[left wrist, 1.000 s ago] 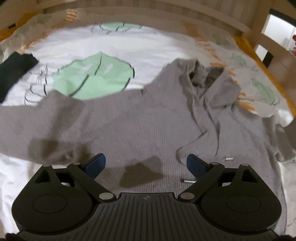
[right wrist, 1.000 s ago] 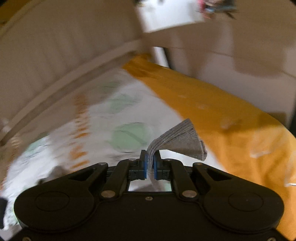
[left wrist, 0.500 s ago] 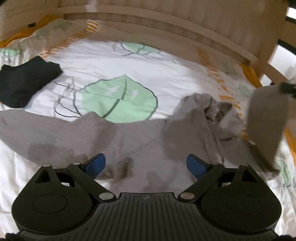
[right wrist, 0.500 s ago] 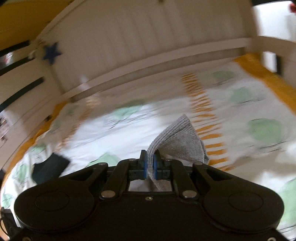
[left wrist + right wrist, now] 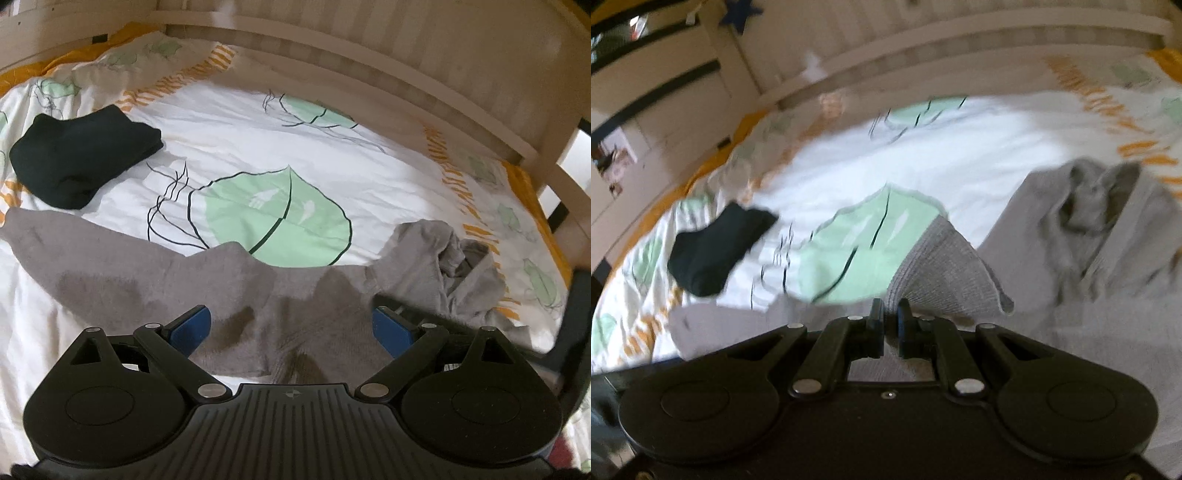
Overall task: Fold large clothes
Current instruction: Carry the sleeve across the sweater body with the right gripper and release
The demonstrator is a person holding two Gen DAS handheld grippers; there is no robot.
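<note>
Since a second ago, the right gripper (image 5: 891,317) has swung from the orange edge of the bed to face its middle, carrying a sleeve cuff (image 5: 945,273) with it, while the left gripper (image 5: 291,325) has drawn back so more of the quilt shows. One bed (image 5: 369,92) with a pale slatted frame fills both views, covered by one white quilt (image 5: 240,147) printed with green leaves and orange stripes. One grey sweater (image 5: 295,310) lies spread across the quilt, one long sleeve reaching out to the left and its collar (image 5: 443,258) bunched at the right. One folded dark garment (image 5: 81,162) sits well apart from it, near the far left of the quilt. The right gripper's two fingers (image 5: 876,321) are pressed nearly together, pinching the ribbed cuff, which stands up between them. The left gripper's two blue-padded fingers (image 5: 190,325) are spread wide above the sweater's body, gripping nothing.
</note>
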